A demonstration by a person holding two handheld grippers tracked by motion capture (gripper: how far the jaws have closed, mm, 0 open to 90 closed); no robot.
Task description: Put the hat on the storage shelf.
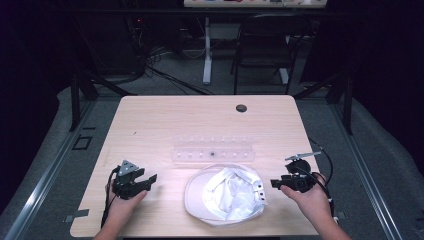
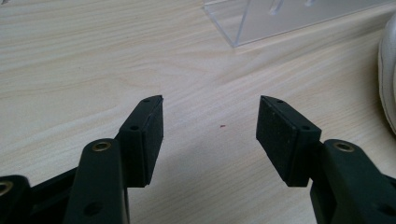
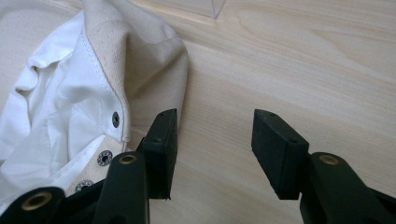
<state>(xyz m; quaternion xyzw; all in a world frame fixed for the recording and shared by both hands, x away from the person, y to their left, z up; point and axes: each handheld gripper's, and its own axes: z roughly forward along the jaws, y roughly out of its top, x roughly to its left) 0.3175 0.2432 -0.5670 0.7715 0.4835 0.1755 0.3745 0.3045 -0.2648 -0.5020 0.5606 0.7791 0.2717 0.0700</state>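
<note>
A white cloth hat (image 1: pixel 225 194) lies upside down on the wooden table (image 1: pixel 165 120), near its front edge, with its white lining and metal snaps (image 3: pixel 104 157) showing. My left gripper (image 1: pixel 150 180) rests on the table left of the hat, open with nothing between its jaws (image 2: pixel 210 128). My right gripper (image 1: pixel 274 183) sits just right of the hat, open and empty (image 3: pixel 215 140); its left jaw is close to the hat's cream brim (image 3: pixel 154 60).
A clear plastic rack (image 1: pixel 214 149) with small pegs lies across the table's middle, just behind the hat; its corner (image 2: pixel 261 18) shows ahead of my left gripper. A round cable hole (image 1: pixel 241 108) sits near the far edge. A chair (image 1: pixel 265 45) stands beyond the table.
</note>
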